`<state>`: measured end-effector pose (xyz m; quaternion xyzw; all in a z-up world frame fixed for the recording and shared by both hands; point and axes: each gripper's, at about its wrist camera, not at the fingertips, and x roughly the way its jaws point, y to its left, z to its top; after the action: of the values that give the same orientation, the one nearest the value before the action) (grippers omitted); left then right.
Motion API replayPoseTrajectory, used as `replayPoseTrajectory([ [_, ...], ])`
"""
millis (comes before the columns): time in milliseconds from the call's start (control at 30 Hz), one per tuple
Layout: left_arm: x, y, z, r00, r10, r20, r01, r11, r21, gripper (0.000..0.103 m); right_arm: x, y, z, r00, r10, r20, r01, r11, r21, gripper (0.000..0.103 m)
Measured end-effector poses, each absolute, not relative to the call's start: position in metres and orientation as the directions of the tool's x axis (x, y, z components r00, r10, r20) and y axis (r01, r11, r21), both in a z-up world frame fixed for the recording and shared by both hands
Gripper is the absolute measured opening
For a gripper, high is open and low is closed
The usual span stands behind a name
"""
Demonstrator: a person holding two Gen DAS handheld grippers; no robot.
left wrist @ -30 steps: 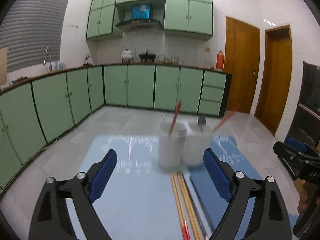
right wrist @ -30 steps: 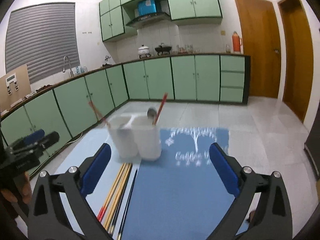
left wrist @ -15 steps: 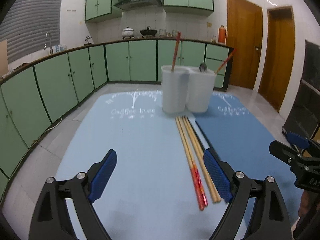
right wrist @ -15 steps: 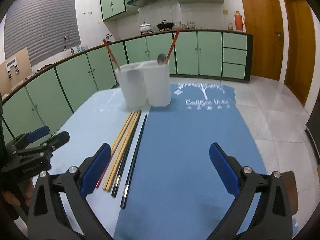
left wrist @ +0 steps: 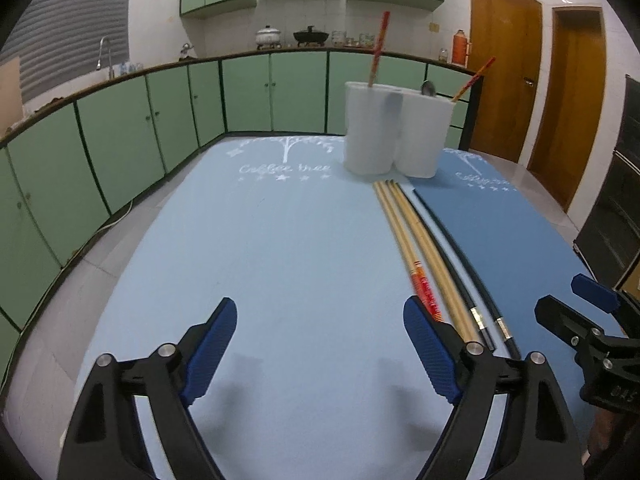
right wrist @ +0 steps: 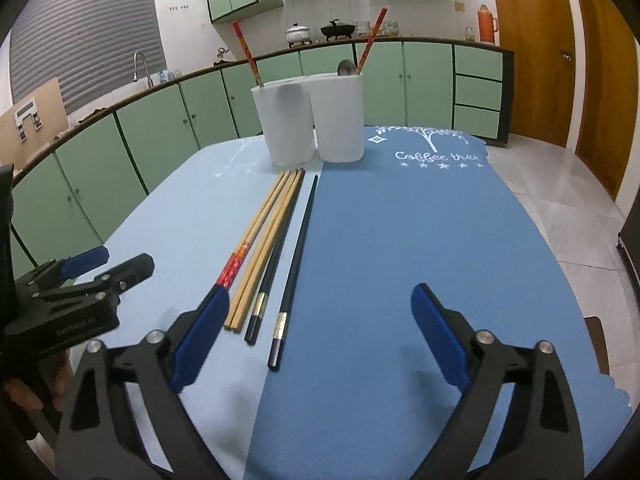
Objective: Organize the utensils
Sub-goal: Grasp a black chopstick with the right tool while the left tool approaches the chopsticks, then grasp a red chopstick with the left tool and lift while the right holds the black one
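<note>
White script reading "Coffee tree" sits under a printed tree on the light blue mat [left wrist: 280,240], and the same words show on the dark blue mat [right wrist: 400,240]. Lettering on the black tool bodies is too blurred to read.

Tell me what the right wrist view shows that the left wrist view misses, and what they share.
Only the right wrist view shows the loose black chopstick whole and apart from the bundle, on the dark blue mat, with the right gripper open and empty. Only the left wrist view shows the open, empty left gripper over the light blue mat. Both show the white holder and the chopstick bundle.
</note>
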<state>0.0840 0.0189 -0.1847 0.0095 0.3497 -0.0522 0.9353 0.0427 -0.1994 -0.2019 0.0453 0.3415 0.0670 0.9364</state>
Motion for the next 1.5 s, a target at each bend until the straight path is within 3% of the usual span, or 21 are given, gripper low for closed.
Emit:
replayPoseTrajectory([
  [200, 0.087, 0.037, -0.187, 0.744, -0.058, -0.666, 0.059, 0.998, -0.022, 0.081, 0.043, -0.193, -0.215, 0.737, 0.143, -0.661, -0.086, 0.989, 0.119, 0.074],
  [533, 0.087, 0.035, -0.196, 0.728, -0.075, -0.681, 0.068, 0.997, -0.037, 0.081, 0.042, -0.187, -0.226, 0.717, 0.106, -0.689, -0.07, 0.994, 0.08, 0.043],
  [900, 0.085, 0.03, -0.195, 0.729, -0.081, -0.68, 0.075, 0.996, -0.038, 0.081, 0.041, -0.176, -0.229, 0.708, 0.109, -0.697, -0.1, 0.994, 0.054, 0.032],
  [1100, 0.083, 0.025, -0.193, 0.731, -0.092, -0.676, 0.088, 0.995, -0.04, 0.081, 0.042, -0.176, -0.23, 0.701, 0.134, -0.7, -0.12, 0.99, 0.07, 0.006],
  [1500, 0.078, -0.008, -0.202, 0.692, -0.169, -0.702, 0.177, 0.982, -0.062, 0.081, 0.043, -0.214, -0.222, 0.721, 0.076, -0.689, 0.006, 0.993, 0.116, 0.006],
])
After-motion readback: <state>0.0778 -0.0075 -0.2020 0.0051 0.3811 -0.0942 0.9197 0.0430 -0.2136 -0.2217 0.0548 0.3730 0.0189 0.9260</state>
